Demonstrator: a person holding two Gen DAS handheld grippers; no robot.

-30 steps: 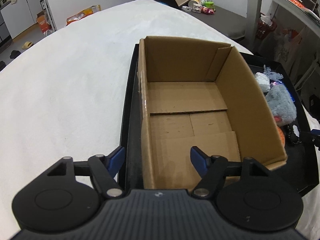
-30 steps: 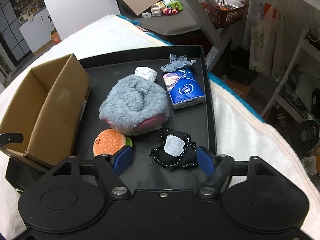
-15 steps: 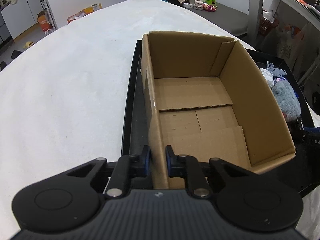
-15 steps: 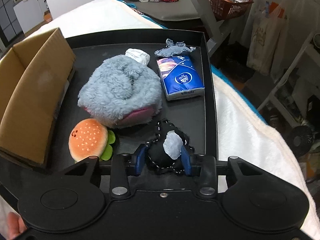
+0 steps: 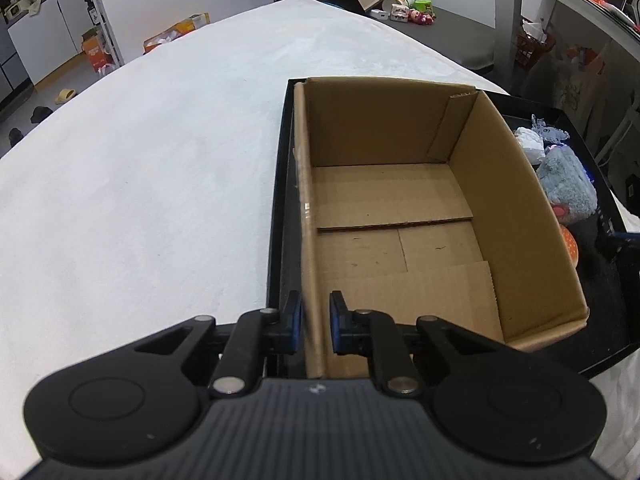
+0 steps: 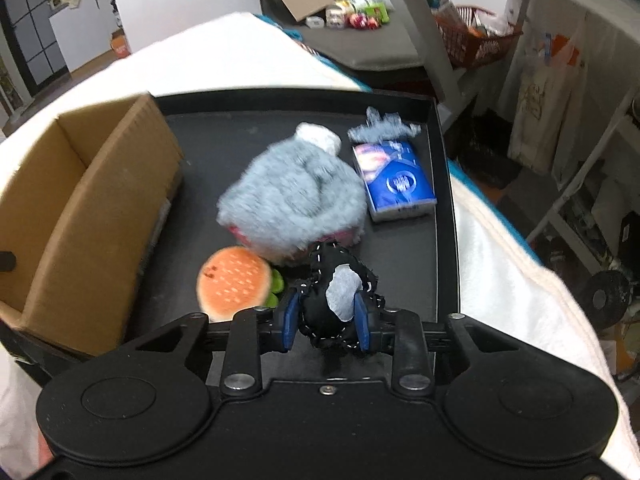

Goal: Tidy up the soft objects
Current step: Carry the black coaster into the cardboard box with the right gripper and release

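Left gripper on box wall; right gripper on black pouch

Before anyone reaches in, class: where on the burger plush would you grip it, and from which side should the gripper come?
Grip the burger plush across its round orange bun, coming from above. It lies with its domed top facing up, and the grey plush and the right gripper, shut on the black pouch, crowd its far and right sides.

White cabinets are lining the far wall, a red basket is sitting on what looks like shelving.
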